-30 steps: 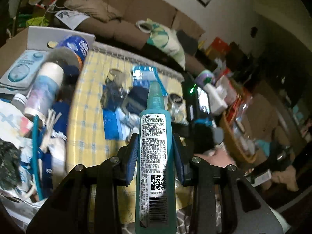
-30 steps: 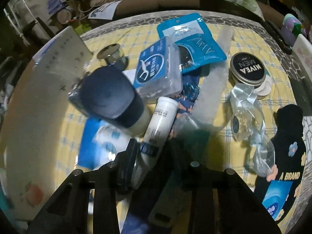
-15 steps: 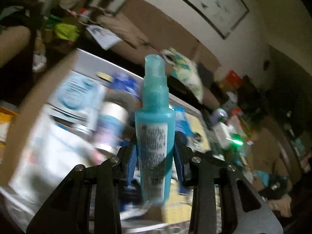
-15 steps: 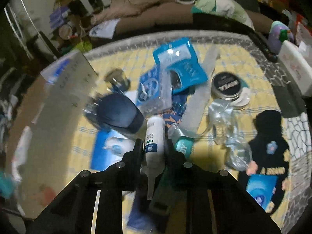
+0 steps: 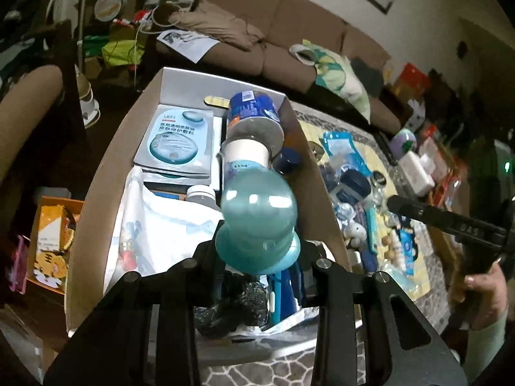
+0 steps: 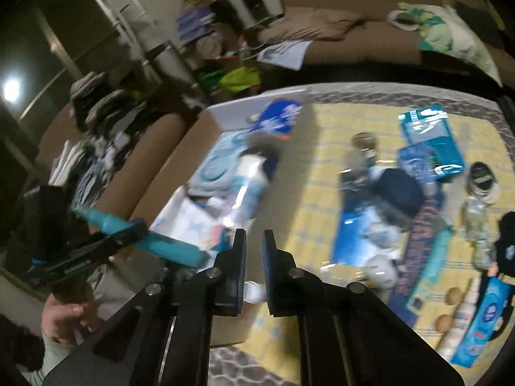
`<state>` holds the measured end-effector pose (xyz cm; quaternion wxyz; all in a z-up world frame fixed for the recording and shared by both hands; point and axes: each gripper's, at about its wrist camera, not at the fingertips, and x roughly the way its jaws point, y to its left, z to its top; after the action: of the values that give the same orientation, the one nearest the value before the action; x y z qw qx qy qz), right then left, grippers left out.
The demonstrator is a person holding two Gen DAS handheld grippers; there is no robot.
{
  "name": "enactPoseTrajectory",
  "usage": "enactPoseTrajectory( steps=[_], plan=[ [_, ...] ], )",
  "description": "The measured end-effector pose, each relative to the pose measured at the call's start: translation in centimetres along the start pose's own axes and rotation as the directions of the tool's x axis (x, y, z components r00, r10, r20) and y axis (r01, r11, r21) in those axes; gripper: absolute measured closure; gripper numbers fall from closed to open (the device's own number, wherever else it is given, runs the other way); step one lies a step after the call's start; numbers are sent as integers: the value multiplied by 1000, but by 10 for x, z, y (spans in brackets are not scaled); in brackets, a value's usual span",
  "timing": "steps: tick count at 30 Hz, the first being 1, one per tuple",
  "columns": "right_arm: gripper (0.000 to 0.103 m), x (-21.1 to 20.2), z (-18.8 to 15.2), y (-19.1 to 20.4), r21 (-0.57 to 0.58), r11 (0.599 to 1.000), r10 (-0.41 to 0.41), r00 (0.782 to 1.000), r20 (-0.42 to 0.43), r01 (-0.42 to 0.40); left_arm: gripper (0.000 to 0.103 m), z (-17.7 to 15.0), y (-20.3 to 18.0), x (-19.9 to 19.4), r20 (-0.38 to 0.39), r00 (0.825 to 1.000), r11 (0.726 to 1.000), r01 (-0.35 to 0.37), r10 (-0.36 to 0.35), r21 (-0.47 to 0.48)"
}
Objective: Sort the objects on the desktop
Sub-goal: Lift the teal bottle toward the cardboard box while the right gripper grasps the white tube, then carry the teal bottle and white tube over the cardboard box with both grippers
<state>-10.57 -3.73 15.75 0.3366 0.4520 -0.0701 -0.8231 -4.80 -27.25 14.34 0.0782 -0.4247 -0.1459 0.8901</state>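
My left gripper is shut on a teal spray bottle, seen end-on, held over an open cardboard box full of toiletries. The same bottle shows at the left of the right wrist view, in the left gripper. My right gripper has its jaws close together with a narrow gap; a small white thing sits low between them, and I cannot tell if it is gripped. Loose items lie on the yellow checked cloth: a dark blue cap, blue pouches.
The box holds a face-mask pack, a blue can and white bottles. A brown sofa stands behind the table. An orange carton sits left of the box. A Nivea tin lies at the right.
My left gripper has swung left and tipped the spray bottle down over the box. My right gripper has lifted and turned left toward the box; the white tube it held is mostly out of sight.
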Motion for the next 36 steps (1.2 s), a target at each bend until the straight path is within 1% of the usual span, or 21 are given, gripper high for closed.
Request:
enactPoseTrajectory(
  steps=[2,3,5,8,9,10,11,12,14,17,19,21,23,26,27,28,29,31,33,35,36],
  plan=[
    [94,7,-1,13,-3,999,34,999,-13,-35,72,0,-5,-4,-5,1000,999,-26,26,36],
    [94,7,0,17,-18,999,29,1000,-9,-29,72,1,-7,-6,-7,999,998,-32,33,54],
    [90,3,-1,24,-53,999,-8,1000,-2,7,72,5,-10,-12,-7,999,996,-41,42,85],
    [89,1,-11,9,-84,993,-80,997,-8,79,72,10,-12,-20,-9,998,990,-64,66,126],
    [85,0,-18,4,-103,989,-103,995,-9,102,72,11,-12,-22,-10,997,988,-72,74,137],
    [74,1,-26,-1,-123,985,-125,992,-16,123,72,11,-12,-24,-9,997,986,-81,83,144],
    [70,2,-36,-8,-142,980,-144,989,-26,139,72,12,-11,-26,-9,996,985,-87,89,148],
    [70,6,-49,-14,-163,976,-155,987,-38,147,72,12,-11,-27,-10,996,985,-86,88,147],
    [70,16,-69,-25,-188,972,-157,985,-70,142,72,12,-10,-30,-14,997,987,-77,79,142],
    [70,35,-98,-33,-213,974,-110,983,-147,77,72,9,-14,-33,-16,997,986,-75,78,147],
    [70,43,-107,-36,-149,989,-40,981,-189,11,72,8,-17,-34,-16,996,985,-79,83,152],
    [70,52,-109,-37,-66,998,-9,977,-213,-5,72,8,-21,-33,-19,996,985,-81,85,153],
    [70,63,-109,-32,-44,999,-18,972,-234,8,72,7,-23,-32,-22,996,985,-80,84,152],
    [70,81,-116,-18,-102,993,-82,958,-275,55,72,4,-29,-33,-23,997,985,-70,75,156],
    [69,83,-118,-13,-125,990,-94,958,-269,62,72,3,-31,-33,-24,997,985,-67,72,158],
    [68,84,-119,-9,-129,990,-85,960,-267,52,72,2,-32,-34,-25,997,985,-63,68,159],
    [70,86,-121,-7,-133,990,-84,957,-279,49,72,1,-34,-34,-28,998,985,-58,63,160],
    [69,83,-123,-1,-168,984,-109,958,-265,65,72,-1,-37,-34,-30,998,986,-47,52,161],
    [69,83,-125,1,-197,978,-125,954,-272,71,72,-1,-39,-34,-32,998,985,-41,47,167],
    [57,85,-123,4,-227,968,-164,949,-271,103,72,-1,-41,-33,-31,998,985,-41,47,168],
    [57,86,-123,3,-231,967,-168,945,-280,104,72,-1,-41,-33,-32,998,985,-40,46,168]
  ],
)
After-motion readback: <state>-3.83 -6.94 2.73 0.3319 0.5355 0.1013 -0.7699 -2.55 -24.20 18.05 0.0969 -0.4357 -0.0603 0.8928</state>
